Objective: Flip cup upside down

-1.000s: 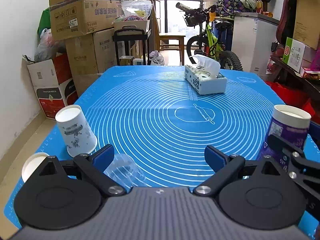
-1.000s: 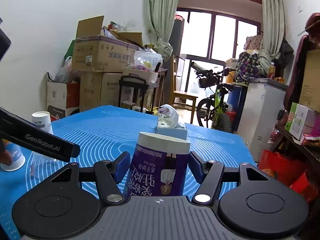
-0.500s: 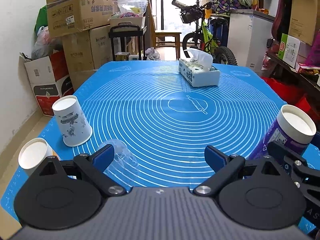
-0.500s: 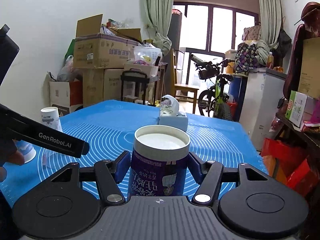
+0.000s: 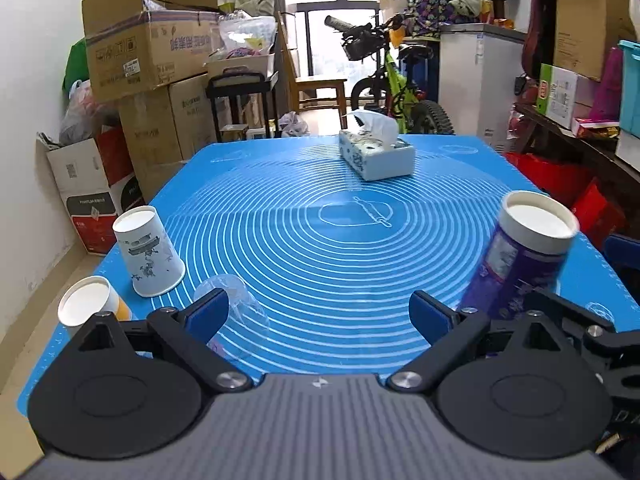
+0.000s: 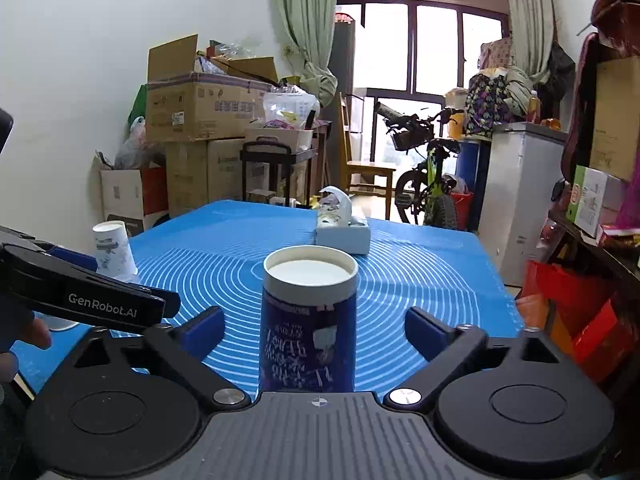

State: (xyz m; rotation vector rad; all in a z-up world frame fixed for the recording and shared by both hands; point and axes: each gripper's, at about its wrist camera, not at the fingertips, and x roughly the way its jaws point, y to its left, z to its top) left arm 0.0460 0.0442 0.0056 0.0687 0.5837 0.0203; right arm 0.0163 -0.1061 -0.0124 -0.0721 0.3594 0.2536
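A purple paper cup [image 6: 308, 320] stands upside down on the blue mat [image 6: 420, 280], its white base up and its print inverted. My right gripper [image 6: 314, 330] is open, its blue pads apart on either side of the cup and not touching it. The cup also shows at the right of the left wrist view [image 5: 520, 256]. My left gripper [image 5: 320, 312] is open and empty over the mat's near edge. A clear plastic cup [image 5: 236, 300] lies just beyond its left finger.
A white printed paper cup [image 5: 148, 256] stands upside down at the mat's left. Another white cup [image 5: 86, 308] sits by the near left corner. A tissue box [image 5: 376, 154] stands at the far middle. Boxes, a bicycle and a cabinet surround the table.
My right gripper has opened and let go of the purple cup, which now stands on the mat. The left gripper has risen and drawn back a little.
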